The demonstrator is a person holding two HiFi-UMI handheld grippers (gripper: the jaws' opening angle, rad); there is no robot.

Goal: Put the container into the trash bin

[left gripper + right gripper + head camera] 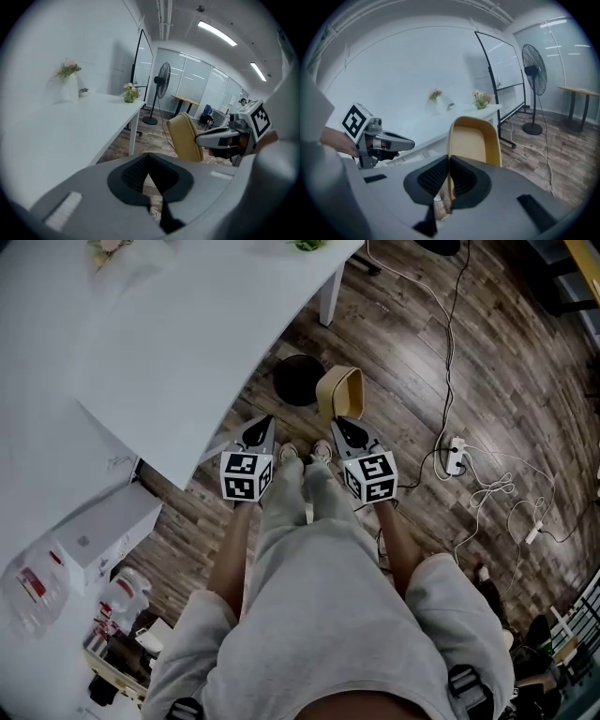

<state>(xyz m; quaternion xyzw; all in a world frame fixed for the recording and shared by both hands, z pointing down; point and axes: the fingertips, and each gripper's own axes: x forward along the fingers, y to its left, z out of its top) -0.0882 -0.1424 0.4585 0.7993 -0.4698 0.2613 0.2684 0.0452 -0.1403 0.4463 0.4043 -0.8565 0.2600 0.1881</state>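
Observation:
The container is a tan, shallow plastic tub held on edge, its open side facing right in the head view. My right gripper is shut on its rim. The right gripper view shows the tub standing up from the jaws of the right gripper. My left gripper hangs beside it, shut and holding nothing, its pads meeting in its own view. That view also shows the tub to the right. A round black trash bin stands on the floor by the table edge, just left of the tub.
A white table fills the upper left, its leg near the bin. The person's legs and shoes are below the grippers. A power strip with cables lies on the wooden floor to the right. White boxes sit at lower left.

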